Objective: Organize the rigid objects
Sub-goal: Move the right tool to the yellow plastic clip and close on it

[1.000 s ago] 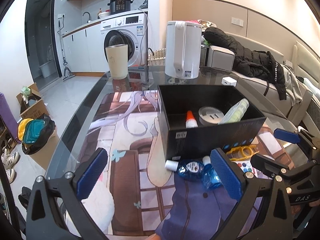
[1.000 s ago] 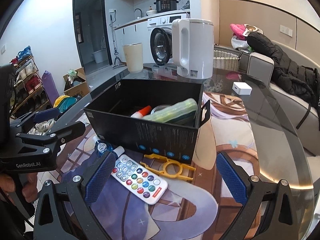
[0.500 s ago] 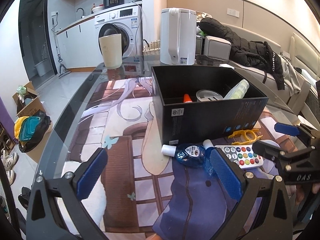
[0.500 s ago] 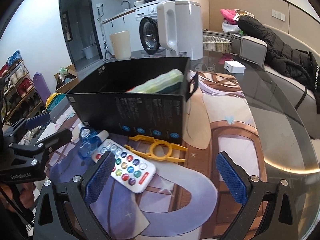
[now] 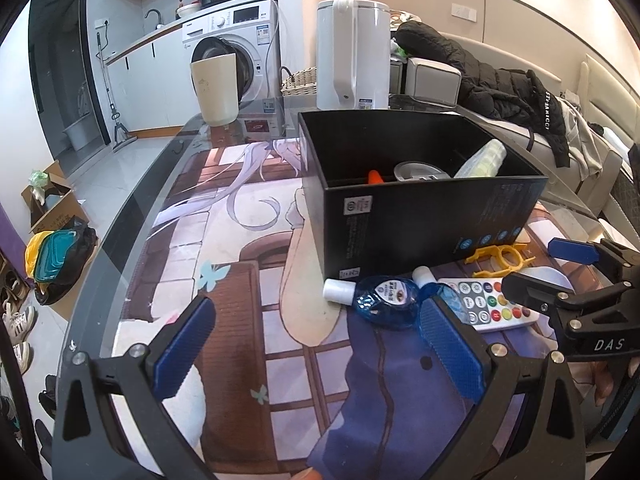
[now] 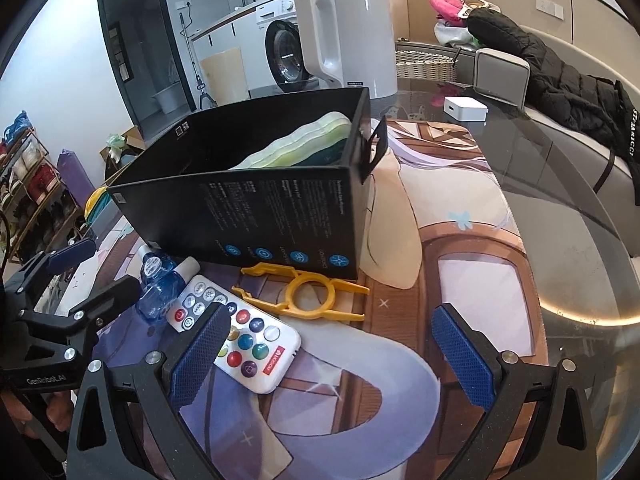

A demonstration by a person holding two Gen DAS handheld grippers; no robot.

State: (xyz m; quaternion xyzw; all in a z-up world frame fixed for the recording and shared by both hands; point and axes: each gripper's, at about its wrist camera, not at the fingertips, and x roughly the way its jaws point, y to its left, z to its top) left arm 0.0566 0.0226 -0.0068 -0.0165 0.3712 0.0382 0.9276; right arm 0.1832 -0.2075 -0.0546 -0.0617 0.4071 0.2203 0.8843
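Both grippers, left (image 5: 316,346) and right (image 6: 332,354), are wide apart and hold nothing. Right in front of the black box (image 6: 256,216) on the worktop (image 6: 560,248) lie the white remote (image 6: 244,344), the yellow clip (image 6: 308,292) and two blue bottles (image 5: 380,298).

My right gripper (image 5: 592,304), at three o'clock, reads "DAS". My left gripper (image 6: 52,344), at nine o'clock, reads "GenRobot.AI". The black jacket (image 5: 516,92) shows "STMARICCI" lettering at two o'clock.
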